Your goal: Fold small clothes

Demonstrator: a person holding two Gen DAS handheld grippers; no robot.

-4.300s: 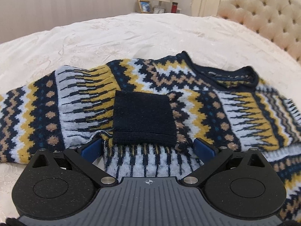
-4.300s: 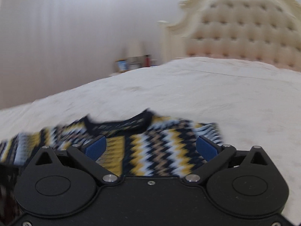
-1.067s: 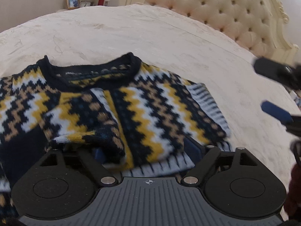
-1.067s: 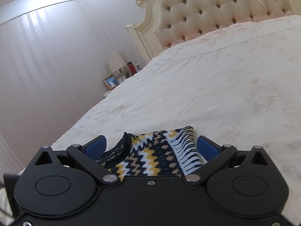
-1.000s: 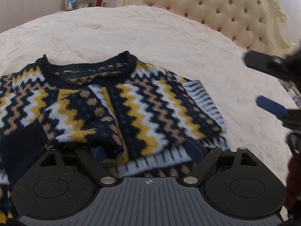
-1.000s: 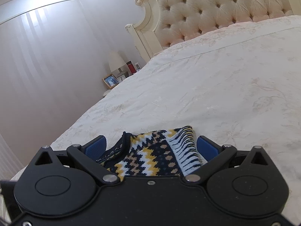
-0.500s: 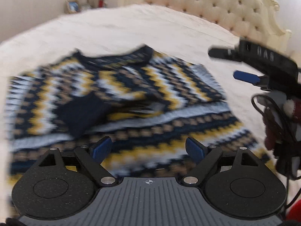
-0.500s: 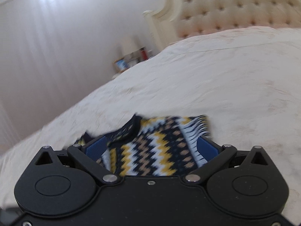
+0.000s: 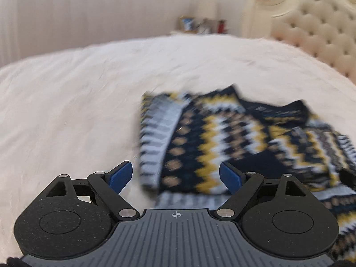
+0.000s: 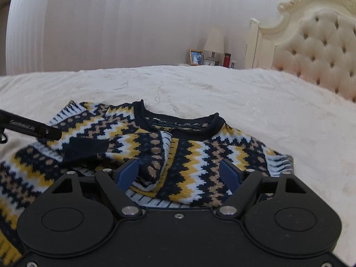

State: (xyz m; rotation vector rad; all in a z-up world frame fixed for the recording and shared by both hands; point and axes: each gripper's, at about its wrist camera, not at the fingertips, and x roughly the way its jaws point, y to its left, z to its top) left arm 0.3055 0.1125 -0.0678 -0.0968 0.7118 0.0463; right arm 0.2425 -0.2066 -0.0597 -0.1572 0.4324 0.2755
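I hold my left gripper (image 9: 175, 176) low over the sweater (image 10: 195, 153), jaws spread and empty, its left finger above the bare bedspread (image 9: 66, 111). My right gripper (image 10: 180, 174) hangs level just above the folded-in sleeves, jaws wide apart, grasping nothing. The sweater lies flat on the bed with its collar toward the headboard (image 10: 322, 53).

Left tool (image 9: 175, 175): grey ribbed body, crosshair mark, speckled black discs, silver screws, blue fingertips (image 9: 121, 175). Right tool (image 10: 180, 173): all-black body, blue fingertips (image 10: 128, 173).
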